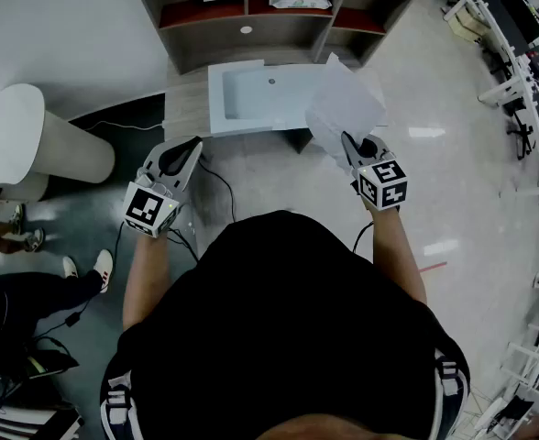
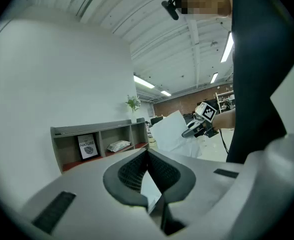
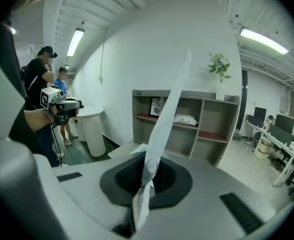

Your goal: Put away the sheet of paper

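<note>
Head view: my right gripper is clamped on the sheet of paper, which stands up ahead of it over the tray's right end. My left gripper, closed and empty, is farther off.

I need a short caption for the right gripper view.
Right gripper shut on a sheet of paper, shelf unit ahead.
</note>
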Motion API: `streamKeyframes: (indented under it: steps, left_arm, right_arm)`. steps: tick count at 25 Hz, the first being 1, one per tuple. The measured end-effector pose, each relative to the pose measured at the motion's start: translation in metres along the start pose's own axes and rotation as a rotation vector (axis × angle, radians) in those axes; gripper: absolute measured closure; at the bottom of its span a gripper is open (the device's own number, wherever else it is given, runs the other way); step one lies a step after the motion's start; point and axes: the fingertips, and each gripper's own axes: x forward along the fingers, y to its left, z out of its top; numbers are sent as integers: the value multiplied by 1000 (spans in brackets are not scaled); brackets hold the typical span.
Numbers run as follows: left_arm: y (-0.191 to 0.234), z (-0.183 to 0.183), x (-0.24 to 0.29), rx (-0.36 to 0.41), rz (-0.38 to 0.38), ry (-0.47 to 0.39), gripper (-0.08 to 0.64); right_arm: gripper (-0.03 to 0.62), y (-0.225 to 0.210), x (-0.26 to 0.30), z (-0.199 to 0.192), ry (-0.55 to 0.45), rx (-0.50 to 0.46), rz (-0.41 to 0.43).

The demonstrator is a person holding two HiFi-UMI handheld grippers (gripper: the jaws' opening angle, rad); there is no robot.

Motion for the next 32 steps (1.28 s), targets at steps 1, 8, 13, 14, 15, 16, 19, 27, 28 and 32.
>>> streamKeyframes:
  steps: [1, 8, 13, 14, 15, 16, 19, 27, 28, 32]
  left_arm:
    - [0, -1, -1, 2, -6, 3, 538]
    - [6, -13, -11, -15, -48, 29, 538]
    - [17, -20, -16, -44, -49, 31, 537]
    - [18, -21, -16, -48, -49, 32, 537]
    - [17, -23, -16, -51, -51, 33, 537]
    - [17, -24, -15, -55, -54, 33, 537]
    - [15, -28, -11, -60, -65, 39, 537]
    - [15, -25, -5, -46, -59, 41, 537]
    - [17, -25, -4, -46, -55, 44, 538]
    - [26, -26, 1, -51, -40, 53, 537]
  right_arm:
    - [577, 2, 1, 1, 2, 1, -3]
    - [577, 19, 17, 7, 13, -15, -1]
    - [577, 29, 27, 10, 30, -57, -16]
    - [577, 30, 28, 9, 29, -52, -18]
    - [577, 29, 27, 9, 27, -43, -21]
    - [577, 28, 27, 8, 26, -34, -26]
    - [577, 22, 26, 7, 24, -27, -42]
    - [577, 12, 31, 4, 30, -14, -38]
    - [577, 11, 34, 5, 28, -14, -33]
    - [577, 5, 48, 8, 29, -15, -18]
